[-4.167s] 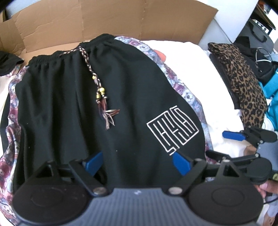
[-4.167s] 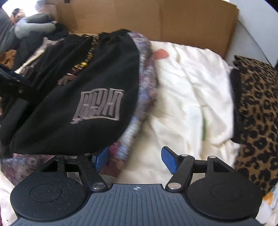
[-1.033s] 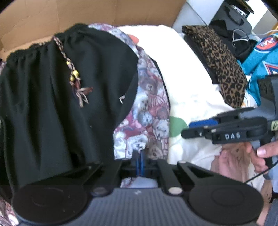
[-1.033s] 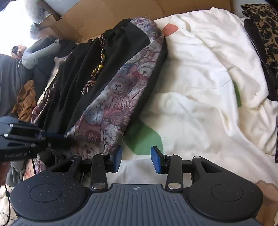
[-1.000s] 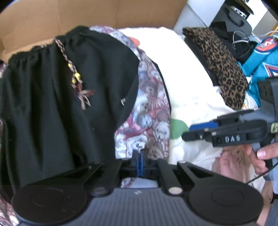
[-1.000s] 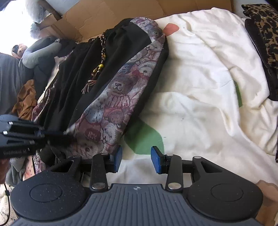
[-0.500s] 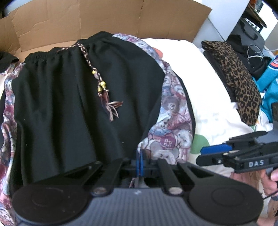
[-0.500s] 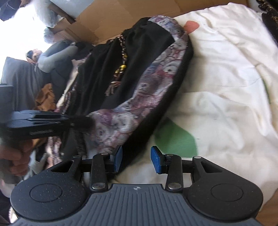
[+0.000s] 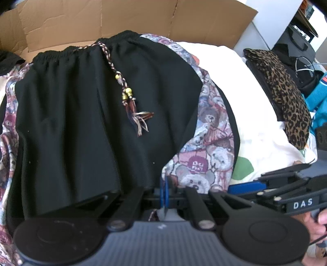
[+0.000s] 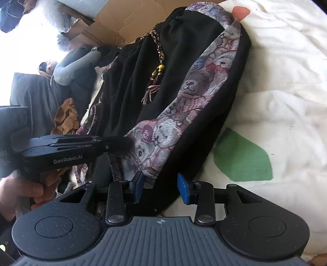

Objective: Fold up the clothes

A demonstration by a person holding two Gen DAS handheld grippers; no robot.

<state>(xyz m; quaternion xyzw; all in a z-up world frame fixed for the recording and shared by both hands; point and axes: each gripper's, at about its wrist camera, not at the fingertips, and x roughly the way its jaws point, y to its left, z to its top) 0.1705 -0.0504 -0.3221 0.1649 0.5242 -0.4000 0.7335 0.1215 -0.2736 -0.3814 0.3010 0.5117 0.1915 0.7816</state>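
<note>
Black matt knit-cloth shorts (image 9: 81, 122) with woven teddy-bear tapestry side panels (image 9: 210, 143), coarse weave. Braided cord drawstring (image 9: 120, 81) with glossy yellow beads, frayed tassel. Cream cotton bed sheet (image 10: 286, 92), matt, creased. Brown corrugated cardboard (image 9: 122, 18), dull, creased. Black matt plastic left hand-held gripper (image 9: 164, 192), blue pads; bright metal screw heads.

White bedsheet (image 10: 286, 86): black shorts (image 9: 81, 114), leopard-print garment (image 9: 286, 92) on it.

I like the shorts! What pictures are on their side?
Teddy bears in pink, grey and maroon on the shorts' side panel, clearest in the left wrist view.
</note>
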